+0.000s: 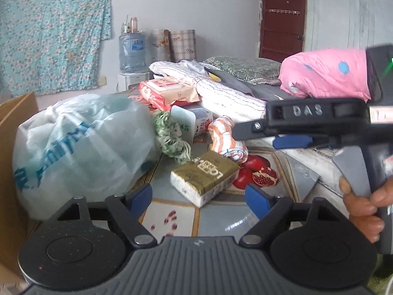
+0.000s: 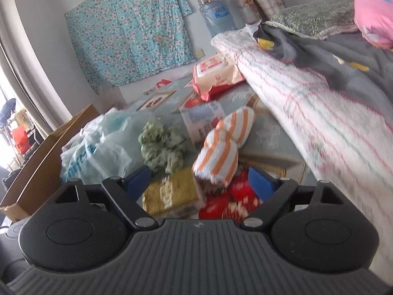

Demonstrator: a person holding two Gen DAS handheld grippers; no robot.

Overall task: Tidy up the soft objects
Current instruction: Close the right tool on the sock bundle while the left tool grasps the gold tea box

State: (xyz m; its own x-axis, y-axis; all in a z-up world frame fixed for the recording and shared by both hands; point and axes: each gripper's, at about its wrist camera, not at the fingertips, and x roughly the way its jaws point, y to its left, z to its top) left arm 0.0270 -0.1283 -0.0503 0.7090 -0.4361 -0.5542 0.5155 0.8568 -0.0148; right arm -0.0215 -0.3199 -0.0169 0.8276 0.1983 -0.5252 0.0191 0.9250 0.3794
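Beside the gold tissue pack (image 1: 205,178) on the tiled surface (image 1: 221,217) is where everything clusters, so I'll use it as the landmark. Orange-striped towel roll (image 1: 227,139) lies just behind it, tilted, lower end near the pack's back corner; can't tell if they touch. Green-white knit bundle (image 1: 172,135) sits behind-left of the pack, pressed against the big plastic bag (image 1: 81,147), which slumps against the cardboard box (image 1: 14,127) at far left. Red wipes packet (image 1: 169,92) is well behind the pack, leaning on the folded striped blanket (image 1: 221,91). Left gripper (image 1: 199,196): jaws spread, nothing between them, hovering just in front of the pack. Right gripper (image 2: 200,180): jaws spread and empty, aimed at the towel roll, which looks like the next pick; that view is motion-blurred. Soft items look dumped loose, probably staged for sorting, maybe into the box, not certain. Open room: bare tiles in front of and right of the pack; left side blocked by the bag, blanket edge walls off the right. Watch the right gripper crossing over the pack.
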